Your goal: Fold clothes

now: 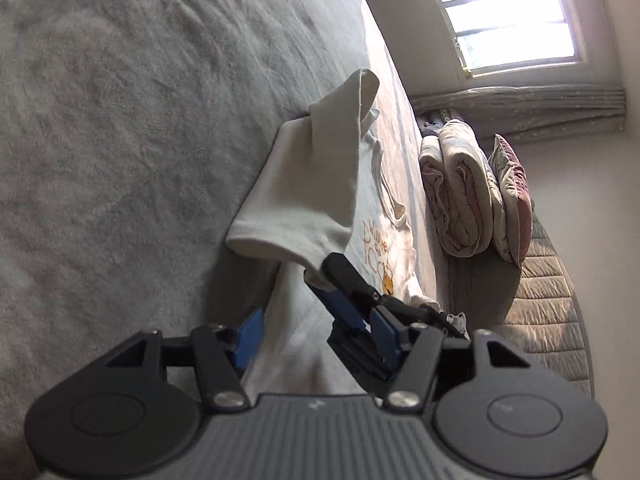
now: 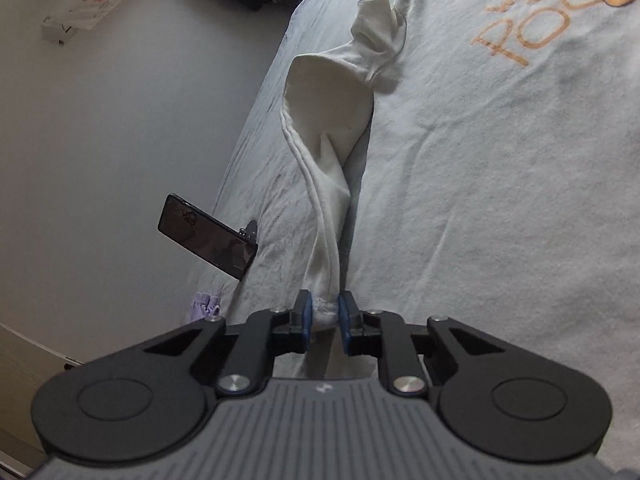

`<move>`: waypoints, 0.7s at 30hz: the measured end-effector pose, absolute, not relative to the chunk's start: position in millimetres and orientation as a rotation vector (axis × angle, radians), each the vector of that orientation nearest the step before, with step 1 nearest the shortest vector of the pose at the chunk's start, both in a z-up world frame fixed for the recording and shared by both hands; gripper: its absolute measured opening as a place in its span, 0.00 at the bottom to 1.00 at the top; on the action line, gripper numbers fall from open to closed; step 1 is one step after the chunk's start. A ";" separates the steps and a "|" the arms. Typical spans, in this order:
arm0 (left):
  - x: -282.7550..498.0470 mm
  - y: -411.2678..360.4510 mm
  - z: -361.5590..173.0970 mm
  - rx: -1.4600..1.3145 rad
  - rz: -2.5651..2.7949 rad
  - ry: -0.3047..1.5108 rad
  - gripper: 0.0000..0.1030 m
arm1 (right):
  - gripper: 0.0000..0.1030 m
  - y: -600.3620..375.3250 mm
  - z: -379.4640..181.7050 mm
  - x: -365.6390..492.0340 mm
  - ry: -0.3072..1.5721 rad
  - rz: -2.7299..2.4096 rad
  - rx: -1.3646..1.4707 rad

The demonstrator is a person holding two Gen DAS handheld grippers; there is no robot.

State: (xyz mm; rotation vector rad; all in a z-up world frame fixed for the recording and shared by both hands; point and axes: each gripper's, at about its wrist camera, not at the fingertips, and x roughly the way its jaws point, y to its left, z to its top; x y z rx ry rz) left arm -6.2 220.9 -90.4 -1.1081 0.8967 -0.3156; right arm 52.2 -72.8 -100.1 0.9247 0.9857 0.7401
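Here, you are working over a bed [image 1: 120,140] covered in a grey, slightly wrinkled blanket. In the left wrist view, a bright window [image 1: 508,12] sits high on the wall, with a rolled quilt [image 1: 456,188] and a pillow [image 1: 514,200] stacked at the far end of the bed. In the right wrist view, the pale floor [image 2: 100,120] lies beside the bed, a dark phone [image 2: 206,237] juts out over the bed's edge, and a small purple item [image 2: 205,305] lies below it.

The white T-shirt [image 2: 480,152] lies spread flat on the blanket, its orange Pooh print facing up. Your right gripper [image 2: 323,316] has its blue pads pressed against a bunched bit of the shirt's edge, pinching it, and the sleeve [image 2: 332,120] rises from there in a twisted, lifted strip. In the left wrist view that same gripper shows ahead, clamped on the hem of the raised sleeve [image 1: 304,200].

Your left gripper [image 1: 320,340] has its fingers spread wide, with white cloth lying between them; nothing is clamped there.
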 end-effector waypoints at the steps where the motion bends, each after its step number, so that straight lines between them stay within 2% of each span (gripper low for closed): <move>1: -8.6 220.1 -92.1 -1.148 -0.305 0.879 0.57 | 0.18 -74.4 -101.1 51.2 0.985 0.751 0.973; 6: -17.3 220.8 -98.4 -1.393 -0.226 0.736 0.57 | 0.18 -74.6 -90.0 44.6 0.960 0.809 1.083; 8: -17.5 218.2 -98.3 -1.431 -0.189 0.703 0.51 | 0.18 -75.4 -84.3 43.5 0.943 0.826 1.098; 9: -17.4 216.2 -97.4 -1.441 -0.180 0.684 0.44 | 0.18 -75.0 -81.5 42.9 0.938 0.833 1.093; 10: -17.2 214.7 -96.0 -1.444 -0.172 0.670 0.23 | 0.18 -74.7 -78.8 42.3 0.932 0.839 1.087; 11: -14.1 213.1 -91.4 -1.419 -0.153 0.669 0.10 | 0.18 -74.2 -76.6 41.5 0.930 0.844 1.069; 12: -10.8 211.4 -86.6 -1.391 -0.134 0.670 0.04 | 0.18 -74.0 -75.1 40.3 0.929 0.850 1.051; 18: 27.7 211.8 -8.6 -0.864 -0.097 0.629 0.04 | 0.23 -74.9 -65.1 44.6 0.952 0.798 0.864; 19: 35.4 213.3 6.8 -0.780 -0.093 0.614 0.04 | 0.33 -78.4 -62.7 47.3 0.949 0.782 0.837; 21: 49.9 217.1 36.1 -0.606 -0.083 0.588 0.04 | 0.44 -88.6 -58.9 53.9 0.931 0.740 0.800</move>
